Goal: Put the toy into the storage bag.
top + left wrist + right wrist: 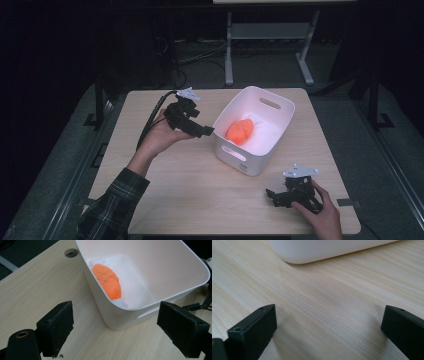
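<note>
Orange plush toy [107, 281] lies inside the white bin [280, 107] near the bench's [165, 200] far edge. Left gripper [206, 131] beside it and right gripper [271, 194] near the front right corner both gape wide, holding nothing.

A bin [253, 131] sits toward the table's [175, 190] far right corner, with a plush toy [240, 131] lying inside it. The left gripper [206, 131] hovers beside the bin's left wall. The right gripper [272, 195] rests near the table's near right corner.

We see the white plastic bin [253, 131] standing mid-table as the one obstacle, its open top free (an orange plush toy [240, 131] lies inside). Bare light wooden tabletop [190, 185] lies open along its front and left.
</note>
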Action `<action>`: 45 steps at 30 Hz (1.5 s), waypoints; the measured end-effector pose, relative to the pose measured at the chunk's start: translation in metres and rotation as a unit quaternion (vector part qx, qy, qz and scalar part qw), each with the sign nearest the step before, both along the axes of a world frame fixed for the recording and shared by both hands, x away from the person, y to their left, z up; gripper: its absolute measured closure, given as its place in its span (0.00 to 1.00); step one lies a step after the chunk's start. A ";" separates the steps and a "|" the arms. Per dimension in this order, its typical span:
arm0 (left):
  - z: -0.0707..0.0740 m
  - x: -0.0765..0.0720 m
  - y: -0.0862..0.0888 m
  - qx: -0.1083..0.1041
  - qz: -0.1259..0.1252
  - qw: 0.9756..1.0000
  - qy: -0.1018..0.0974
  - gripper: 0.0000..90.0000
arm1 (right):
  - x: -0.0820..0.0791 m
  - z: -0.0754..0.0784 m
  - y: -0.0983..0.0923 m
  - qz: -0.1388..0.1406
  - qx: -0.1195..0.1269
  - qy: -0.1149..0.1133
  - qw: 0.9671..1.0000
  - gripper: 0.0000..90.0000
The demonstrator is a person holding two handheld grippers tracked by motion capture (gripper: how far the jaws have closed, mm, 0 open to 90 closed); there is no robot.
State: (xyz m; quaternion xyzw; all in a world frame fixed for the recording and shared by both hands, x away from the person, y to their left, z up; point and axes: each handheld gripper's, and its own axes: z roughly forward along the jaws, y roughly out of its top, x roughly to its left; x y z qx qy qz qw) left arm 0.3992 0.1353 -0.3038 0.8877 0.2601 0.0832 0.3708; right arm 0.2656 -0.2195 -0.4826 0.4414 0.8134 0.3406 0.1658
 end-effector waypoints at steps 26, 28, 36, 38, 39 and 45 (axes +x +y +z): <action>-0.036 -0.047 0.058 -0.002 0.021 0.999 -0.027 0.14 | 0.000 0.000 0.000 0.000 0.000 0.000 1.000 0.00; -0.040 -0.051 0.061 -0.004 0.022 0.999 -0.030 0.14 | 0.000 0.000 0.000 0.001 -0.001 -0.001 1.000 0.00; -0.061 -0.065 0.077 -0.009 0.032 0.999 -0.032 0.14 | 0.000 0.000 0.000 0.001 -0.001 -0.002 1.000 0.00; -0.068 -0.068 0.082 -0.007 0.035 0.999 -0.031 0.14 | 0.000 0.000 0.000 0.001 0.000 0.000 1.000 0.00; -0.071 -0.070 0.084 -0.007 0.037 0.999 -0.029 0.14 | 0.000 0.000 0.000 0.001 0.000 0.000 1.000 0.00; -0.090 -0.083 0.095 -0.014 0.045 0.998 -0.030 0.15 | 0.000 0.000 0.000 0.000 -0.001 -0.001 1.000 0.00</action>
